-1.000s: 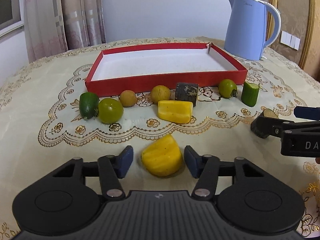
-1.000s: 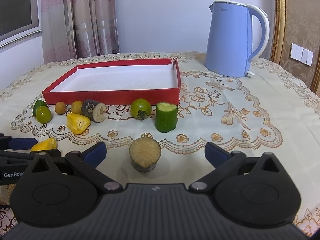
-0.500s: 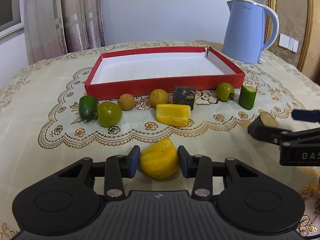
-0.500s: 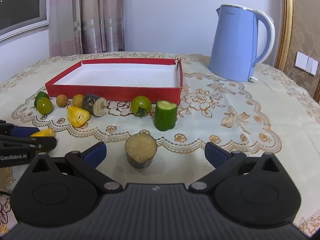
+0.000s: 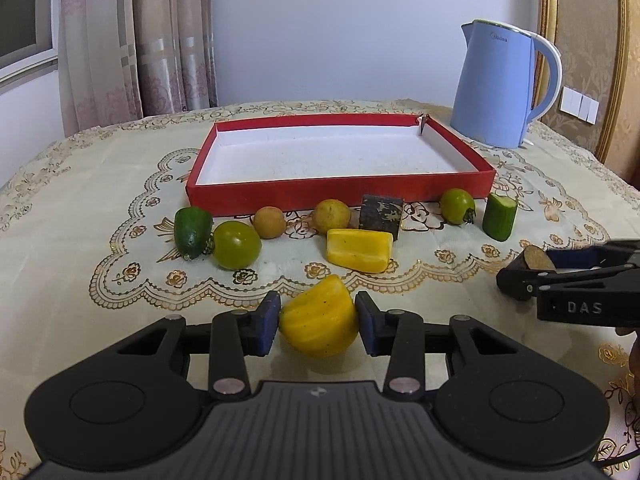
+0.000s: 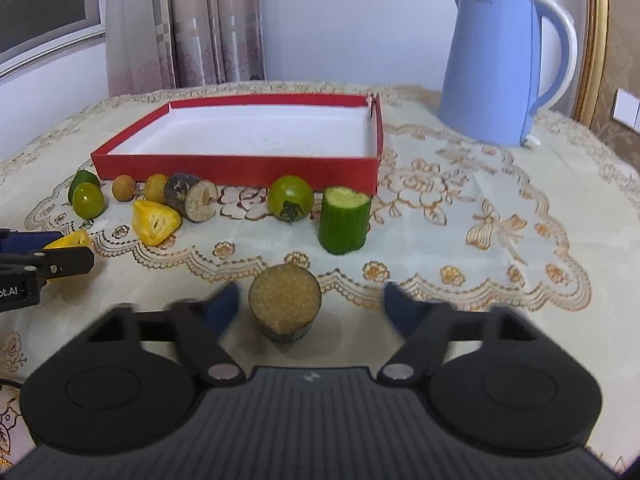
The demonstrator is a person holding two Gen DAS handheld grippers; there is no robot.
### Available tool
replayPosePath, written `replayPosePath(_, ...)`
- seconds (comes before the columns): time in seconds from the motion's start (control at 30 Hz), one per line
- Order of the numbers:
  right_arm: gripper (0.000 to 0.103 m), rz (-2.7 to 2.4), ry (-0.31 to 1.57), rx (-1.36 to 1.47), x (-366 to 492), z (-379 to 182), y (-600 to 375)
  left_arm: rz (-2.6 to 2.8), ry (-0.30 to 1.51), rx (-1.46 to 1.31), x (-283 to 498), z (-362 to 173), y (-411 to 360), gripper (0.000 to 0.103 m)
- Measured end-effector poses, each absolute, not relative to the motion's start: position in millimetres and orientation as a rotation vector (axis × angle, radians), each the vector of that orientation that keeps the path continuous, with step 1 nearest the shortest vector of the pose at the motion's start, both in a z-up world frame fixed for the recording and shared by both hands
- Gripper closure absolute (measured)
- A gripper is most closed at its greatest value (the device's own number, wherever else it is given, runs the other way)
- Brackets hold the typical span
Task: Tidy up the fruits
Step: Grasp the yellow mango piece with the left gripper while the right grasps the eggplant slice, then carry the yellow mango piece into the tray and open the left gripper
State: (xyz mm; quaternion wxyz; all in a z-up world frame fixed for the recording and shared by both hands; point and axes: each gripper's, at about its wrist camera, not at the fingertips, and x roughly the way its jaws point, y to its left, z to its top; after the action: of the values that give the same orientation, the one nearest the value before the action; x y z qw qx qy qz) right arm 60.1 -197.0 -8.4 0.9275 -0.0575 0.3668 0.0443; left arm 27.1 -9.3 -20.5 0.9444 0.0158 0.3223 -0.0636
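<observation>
Already the left gripper (image 5: 317, 322) is clamped on the yellow fruit piece (image 5: 319, 322), pads pressing both flanks; it sits near the front edge of the lace mat, nearer than the row of fruit along the red tray (image 5: 340, 191). The right gripper (image 6: 312, 304) straddles the brown cut stub (image 6: 285, 303), which stands cut face up near that view's centre. Its jaws have just been closing, fingers blurred, w/ a gap either side of the stub, so not gripping yet. Handling, as a guess: yellow piece looks light, soft-fleshed and prob. a bit slick on the skin, so squeeze gently across the widest part, not the tapered tip. Stub looks firmer, w/ a rough rind; take it across the round sides, low down, so it won't tip. Vs a second ago: left jaws stood apart w/ clear gaps beside the yellow piece, now shut on it; right jaws were spread wide, now much narrower. Fruit row, tray and blue kettle (image 5: 504, 88) unchanged; tray is empty.
</observation>
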Motion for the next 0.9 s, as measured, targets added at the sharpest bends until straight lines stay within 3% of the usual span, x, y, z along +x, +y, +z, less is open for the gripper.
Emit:
replayPosePath(0.03,0.057,0.085,0.748,-0.127,60,-8,-196,-0.128,0.657,0.03,27,-21,-9,0.063)
replayPosePath(0.07,0.071,0.086,0.748,-0.132,59,-8,-195,-0.128,0.657,0.03,28,-21,-9,0.063)
replayPosePath(0.9,0.07,0.174,0.661,-0.169,53,21,-178,-0.086,0.615,0.062,42,-4,-7,0.063)
